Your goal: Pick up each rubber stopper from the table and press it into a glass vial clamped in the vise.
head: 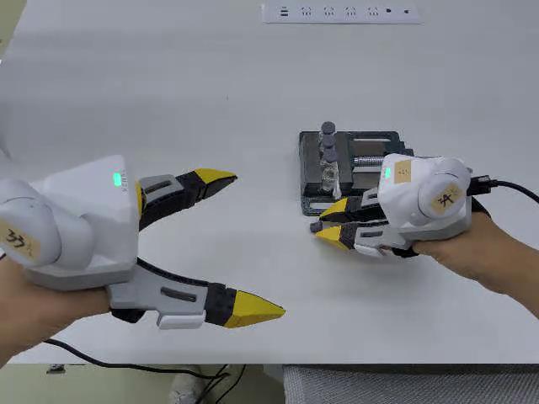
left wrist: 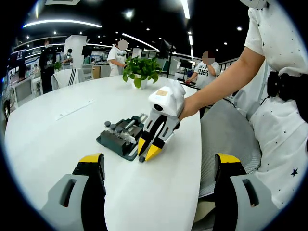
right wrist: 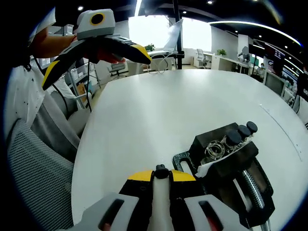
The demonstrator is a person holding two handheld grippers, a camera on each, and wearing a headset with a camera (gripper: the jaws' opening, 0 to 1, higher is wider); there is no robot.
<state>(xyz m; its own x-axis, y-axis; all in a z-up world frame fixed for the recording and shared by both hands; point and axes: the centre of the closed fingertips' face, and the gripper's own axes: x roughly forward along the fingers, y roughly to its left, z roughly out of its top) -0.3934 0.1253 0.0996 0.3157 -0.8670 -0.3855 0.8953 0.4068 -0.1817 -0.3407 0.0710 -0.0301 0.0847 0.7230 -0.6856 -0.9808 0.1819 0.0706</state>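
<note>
Where the open office spreads behind with strip lights, a plant and people standing about, a wide white table takes up most of the room ahead of both pairs of jaws. Bare tabletop lies all round the left gripper, whose jaws are spread wide with nothing between them. The table's near edge runs close beneath its nearer jaw, and a mesh chair sits just past that edge. A power strip lies far beyond the jaws, at the far rim.

A dark vise stands just ahead of the right gripper and slightly to the side of its jaws, well apart from the left jaws. It clamps a row of vials: three at the far end carry dark caps, and clear glass shows nearer the jaws, though how many open mouths is hard to make out. The right jaws are clenched on a small dark rubber stopper, mostly covered by the yellow tips. In the head view that gripper's body hides part of the vise.
</note>
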